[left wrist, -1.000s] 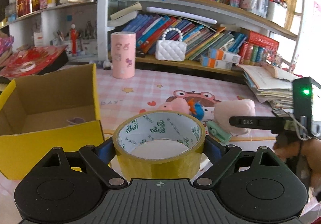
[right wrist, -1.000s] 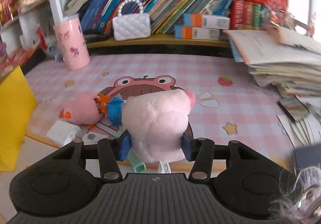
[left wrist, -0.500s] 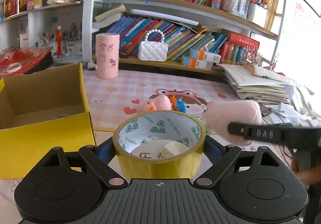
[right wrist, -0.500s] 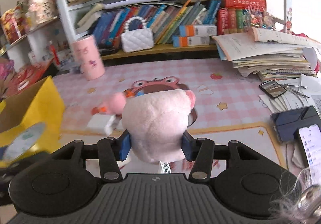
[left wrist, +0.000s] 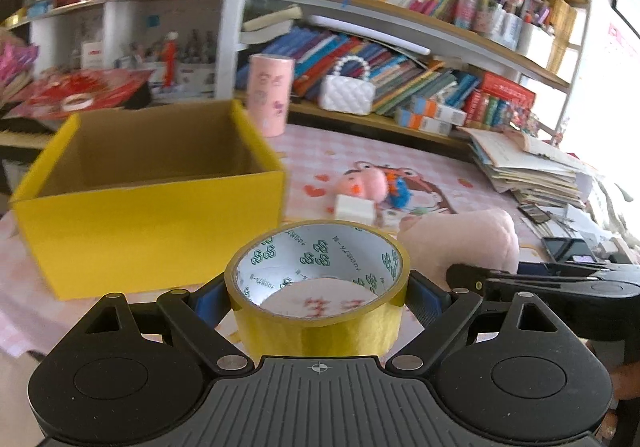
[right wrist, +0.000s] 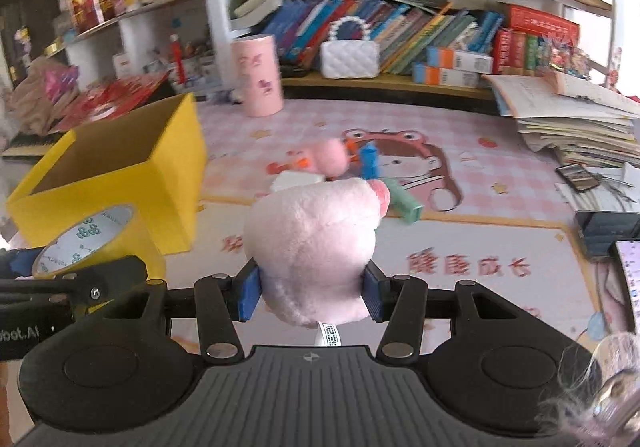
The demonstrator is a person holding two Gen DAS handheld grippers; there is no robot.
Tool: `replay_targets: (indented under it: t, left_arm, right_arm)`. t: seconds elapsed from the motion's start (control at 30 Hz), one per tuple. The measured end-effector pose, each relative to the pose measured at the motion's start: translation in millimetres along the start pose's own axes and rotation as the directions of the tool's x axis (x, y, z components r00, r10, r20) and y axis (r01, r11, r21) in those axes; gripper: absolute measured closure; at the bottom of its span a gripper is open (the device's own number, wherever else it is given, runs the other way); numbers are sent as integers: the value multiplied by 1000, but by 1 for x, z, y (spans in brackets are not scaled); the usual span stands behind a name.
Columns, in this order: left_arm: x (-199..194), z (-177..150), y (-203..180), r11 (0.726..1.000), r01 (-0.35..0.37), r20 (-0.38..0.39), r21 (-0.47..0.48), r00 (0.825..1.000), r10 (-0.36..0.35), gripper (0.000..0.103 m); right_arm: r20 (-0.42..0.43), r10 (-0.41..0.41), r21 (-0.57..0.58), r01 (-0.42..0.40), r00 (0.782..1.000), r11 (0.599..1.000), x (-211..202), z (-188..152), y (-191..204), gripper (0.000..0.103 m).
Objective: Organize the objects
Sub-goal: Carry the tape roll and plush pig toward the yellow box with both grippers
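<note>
- A yellow roll of packing tape with a white, green-printed inner face (left wrist: 318, 283) sits clamped between the blue pads of the left gripper (left wrist: 318, 297), fingers spread wide around it, held above the table just in front of the open yellow cardboard box (left wrist: 152, 203).
- A soft pink plush toy with a white sewn-in label (right wrist: 316, 247) is squeezed between the blue pads of the right gripper (right wrist: 312, 293), also held off the table, to the right of the box's near corner.
- In the left wrist view the plush (left wrist: 464, 243) and the right gripper's black finger (left wrist: 520, 281) show just right of the tape.
- In the right wrist view the tape (right wrist: 90, 243) hangs in front of the box (right wrist: 120, 187).
- Right of the box, on the pink checked cartoon mat (right wrist: 460, 151), lie a small pink and blue toy (right wrist: 340, 159), a white block (right wrist: 296, 181) and a mint-green stick-shaped item (right wrist: 404, 203).
- Behind the box stands a pink printed cylinder (left wrist: 270, 95), and beyond it a white quilted handbag with a pearl handle (left wrist: 348, 95) on the bookshelf.
- Far right of the box, a stack of papers (left wrist: 532, 171).
</note>
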State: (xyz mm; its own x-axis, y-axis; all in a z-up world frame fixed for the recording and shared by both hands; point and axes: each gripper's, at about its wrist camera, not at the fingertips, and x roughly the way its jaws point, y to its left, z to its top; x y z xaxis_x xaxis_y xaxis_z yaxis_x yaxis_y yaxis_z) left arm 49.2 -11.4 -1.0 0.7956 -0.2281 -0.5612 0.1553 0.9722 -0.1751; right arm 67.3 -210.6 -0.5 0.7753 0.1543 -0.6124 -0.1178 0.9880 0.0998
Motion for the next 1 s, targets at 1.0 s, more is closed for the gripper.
replay_targets:
  t: [1.0]
  left_arm:
    - [-78,-13,90,997,-72,100,-23,992,74,12]
  right_arm:
    - [37,124,-113,-119,992,986,-23,-18,129,55]
